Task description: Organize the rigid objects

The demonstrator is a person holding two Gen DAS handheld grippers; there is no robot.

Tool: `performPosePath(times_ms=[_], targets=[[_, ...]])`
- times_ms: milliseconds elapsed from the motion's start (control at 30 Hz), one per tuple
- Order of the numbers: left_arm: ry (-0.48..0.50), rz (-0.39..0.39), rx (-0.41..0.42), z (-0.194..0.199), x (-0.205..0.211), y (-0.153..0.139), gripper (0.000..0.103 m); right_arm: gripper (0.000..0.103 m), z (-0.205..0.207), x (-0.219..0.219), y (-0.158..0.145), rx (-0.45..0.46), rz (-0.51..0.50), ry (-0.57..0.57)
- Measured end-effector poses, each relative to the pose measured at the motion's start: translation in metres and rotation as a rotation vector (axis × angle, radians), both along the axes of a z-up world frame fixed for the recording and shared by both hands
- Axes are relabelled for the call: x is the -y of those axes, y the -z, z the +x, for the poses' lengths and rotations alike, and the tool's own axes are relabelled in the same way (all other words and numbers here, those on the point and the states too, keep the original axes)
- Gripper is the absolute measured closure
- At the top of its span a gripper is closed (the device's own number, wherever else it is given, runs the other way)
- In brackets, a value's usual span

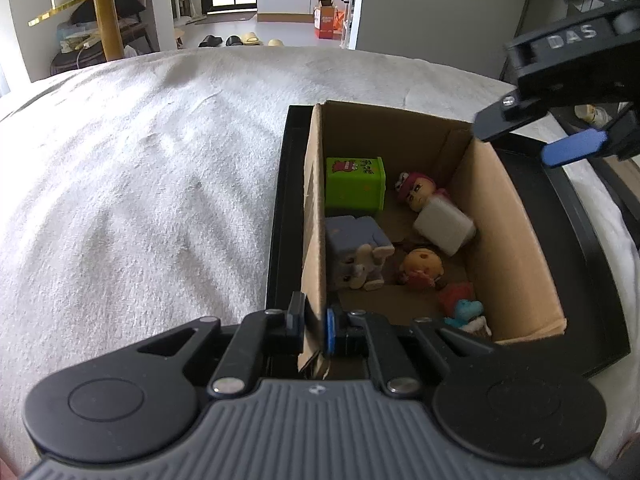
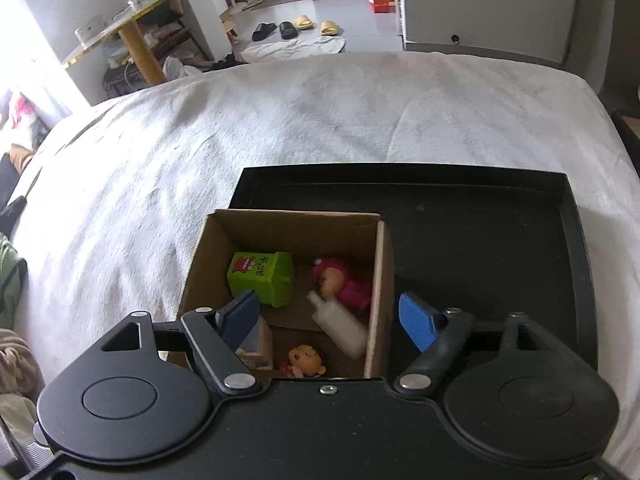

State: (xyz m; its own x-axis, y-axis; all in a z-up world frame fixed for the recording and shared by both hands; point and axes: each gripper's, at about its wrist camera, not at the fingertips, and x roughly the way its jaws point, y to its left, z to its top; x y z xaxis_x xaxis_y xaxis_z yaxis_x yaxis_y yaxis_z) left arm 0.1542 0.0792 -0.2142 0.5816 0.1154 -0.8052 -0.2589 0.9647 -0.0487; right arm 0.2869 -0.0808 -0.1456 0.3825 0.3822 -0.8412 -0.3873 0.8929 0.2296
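We see the left claw [image 1: 316, 330] pinched tight on the near wall of the cardboard box [image 1: 516, 240], which sits in the black tray [image 2: 480, 216] on the white bed cover [image 1: 140, 200]. The right claw [image 2: 328, 320] hangs over the box with jaws spread and nothing between the pads. Left wrist view shows the box contents best: green cube [image 1: 354, 184], pink-haired doll [image 1: 420, 196] with a white block [image 1: 442, 228] on it, grey-blue block figure [image 1: 360, 252], orange-headed figure [image 1: 422, 266] and, in the near corner, a blue and red toy [image 1: 464, 306] that the right wrist view hides. Only the right wrist view shows the tray's bare floor beside the box
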Motion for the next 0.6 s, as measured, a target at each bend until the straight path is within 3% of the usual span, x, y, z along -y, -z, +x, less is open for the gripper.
performPosePath(times_ms=[600], targets=[[-0.017, 0.001, -0.027, 0.008, -0.001, -0.006, 0.093, 0.023, -0.017, 0.054, -0.003, -0.024, 0.061, 0.090]])
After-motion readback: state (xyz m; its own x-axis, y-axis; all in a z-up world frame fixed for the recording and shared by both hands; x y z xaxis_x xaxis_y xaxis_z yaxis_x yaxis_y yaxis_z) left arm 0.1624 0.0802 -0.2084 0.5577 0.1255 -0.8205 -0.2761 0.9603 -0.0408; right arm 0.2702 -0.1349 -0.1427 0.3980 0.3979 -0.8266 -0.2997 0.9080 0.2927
